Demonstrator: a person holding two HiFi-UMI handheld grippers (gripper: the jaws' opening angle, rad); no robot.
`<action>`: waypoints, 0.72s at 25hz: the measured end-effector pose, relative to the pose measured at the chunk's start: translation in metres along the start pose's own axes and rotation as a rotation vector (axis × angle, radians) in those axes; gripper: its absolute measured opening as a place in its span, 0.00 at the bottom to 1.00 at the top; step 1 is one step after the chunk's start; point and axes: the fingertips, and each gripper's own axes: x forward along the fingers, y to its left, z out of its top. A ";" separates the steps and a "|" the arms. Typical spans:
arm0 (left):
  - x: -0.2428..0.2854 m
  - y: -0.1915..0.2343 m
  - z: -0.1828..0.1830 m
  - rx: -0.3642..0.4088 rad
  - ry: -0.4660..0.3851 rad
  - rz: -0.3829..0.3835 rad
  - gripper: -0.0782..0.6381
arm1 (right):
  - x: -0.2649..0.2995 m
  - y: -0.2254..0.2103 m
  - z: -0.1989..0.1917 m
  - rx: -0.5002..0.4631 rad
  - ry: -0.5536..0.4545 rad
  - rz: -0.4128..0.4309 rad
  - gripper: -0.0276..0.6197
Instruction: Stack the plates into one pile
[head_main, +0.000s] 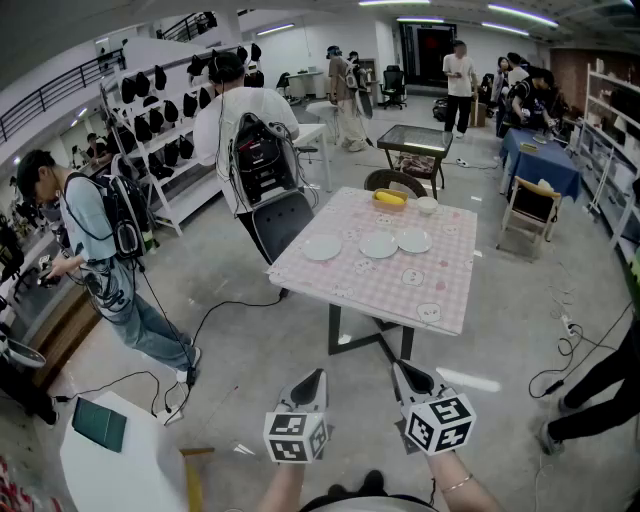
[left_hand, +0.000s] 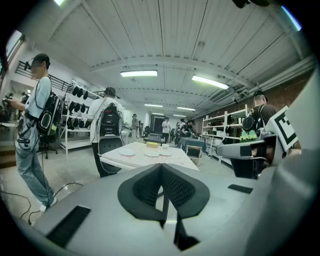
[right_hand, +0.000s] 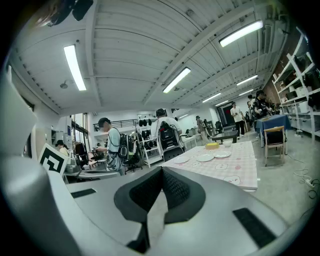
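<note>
Three white plates lie side by side on a table with a pink checked cloth (head_main: 440, 290): a left plate (head_main: 322, 247), a middle plate (head_main: 378, 245) and a right plate (head_main: 414, 240). The same plates appear far off in the left gripper view (left_hand: 151, 154) and the right gripper view (right_hand: 204, 158). My left gripper (head_main: 316, 379) and right gripper (head_main: 401, 370) hang low over the floor, well short of the table's near edge. Both are shut with nothing between the jaws.
A yellow object (head_main: 389, 198) and a small white bowl (head_main: 427, 205) sit at the table's far end. A black chair (head_main: 282, 222) stands at the table's left, with a person wearing a backpack (head_main: 245, 140) behind it. Another person (head_main: 105, 255) stands at far left. Cables (head_main: 225, 310) cross the floor.
</note>
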 end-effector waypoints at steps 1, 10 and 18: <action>0.002 -0.002 0.001 0.002 0.000 0.001 0.14 | 0.000 -0.003 0.001 0.001 0.000 0.001 0.05; 0.017 -0.003 0.004 0.005 0.006 0.008 0.14 | 0.005 -0.014 0.003 0.019 0.000 0.012 0.05; 0.032 -0.003 0.003 0.014 0.006 0.028 0.14 | 0.008 -0.027 0.001 0.036 -0.018 0.025 0.05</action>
